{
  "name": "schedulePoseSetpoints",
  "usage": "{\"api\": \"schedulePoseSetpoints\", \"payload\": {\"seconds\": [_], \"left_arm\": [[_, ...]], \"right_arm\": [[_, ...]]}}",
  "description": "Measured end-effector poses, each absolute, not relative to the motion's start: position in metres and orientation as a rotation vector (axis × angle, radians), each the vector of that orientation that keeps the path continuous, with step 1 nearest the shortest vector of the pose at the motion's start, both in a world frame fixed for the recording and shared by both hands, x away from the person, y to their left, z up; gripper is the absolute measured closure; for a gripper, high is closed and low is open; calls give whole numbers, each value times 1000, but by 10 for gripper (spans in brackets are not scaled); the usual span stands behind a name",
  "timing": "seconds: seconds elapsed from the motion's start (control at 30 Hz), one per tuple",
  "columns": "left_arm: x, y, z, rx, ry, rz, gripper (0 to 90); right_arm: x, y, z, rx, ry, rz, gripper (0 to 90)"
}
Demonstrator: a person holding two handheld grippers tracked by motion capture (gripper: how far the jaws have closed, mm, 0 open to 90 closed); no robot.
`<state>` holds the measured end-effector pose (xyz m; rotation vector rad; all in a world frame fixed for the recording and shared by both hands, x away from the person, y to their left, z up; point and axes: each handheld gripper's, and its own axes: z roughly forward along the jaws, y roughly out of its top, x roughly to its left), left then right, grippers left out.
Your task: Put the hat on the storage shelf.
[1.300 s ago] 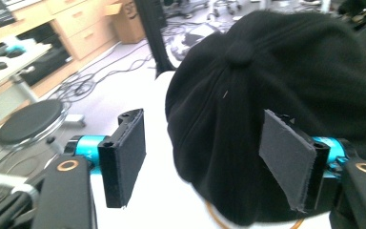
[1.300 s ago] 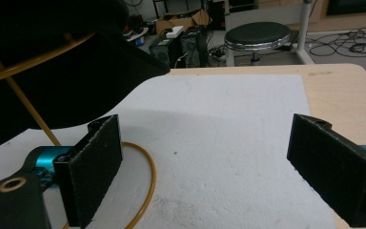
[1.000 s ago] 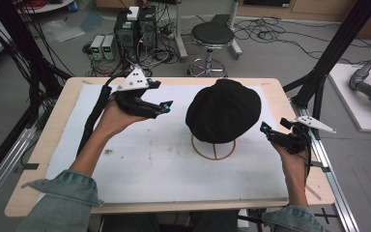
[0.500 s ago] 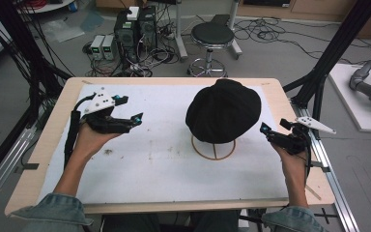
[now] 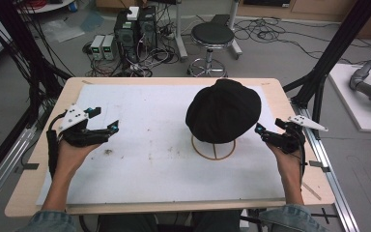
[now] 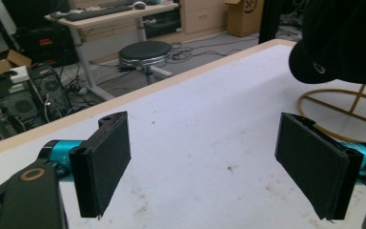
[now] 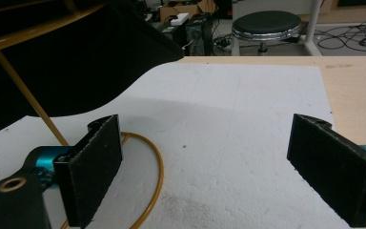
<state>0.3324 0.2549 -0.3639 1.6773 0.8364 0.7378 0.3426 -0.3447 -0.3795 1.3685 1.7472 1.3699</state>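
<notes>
Risk: black cap (image 5: 223, 110) only sits loose on the gold wire stand (image 5: 214, 147), so a sideways bump from the right gripper (image 5: 265, 135) could tip both. Right gripper spread, empty, just beside the cap's right brim. Left gripper (image 5: 104, 122) also spread, empty, well apart at the left of the white mat (image 5: 145, 174)

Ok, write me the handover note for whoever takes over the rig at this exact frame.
Left gripper: open, holding nothing, at the table's left side, far from the hat.
Right gripper: open, holding nothing, just right of the hat, fingers near the stand's ring.
Black hat: sits on the gold wire stand, mid-right on the white mat.
Done: hat rests on the stand.
Left: no grasp is made; what comes next cannot be told.
</notes>
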Motion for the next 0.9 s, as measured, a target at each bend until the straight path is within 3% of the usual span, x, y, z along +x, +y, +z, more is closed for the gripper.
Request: {"api": "schedulePoseSetpoints", "payload": {"seconds": [0.9], "left_arm": [[326,283,-380,1617,909,752,197]], "right_arm": [[349,-330,-386,1354,1810,1316,115]]}}
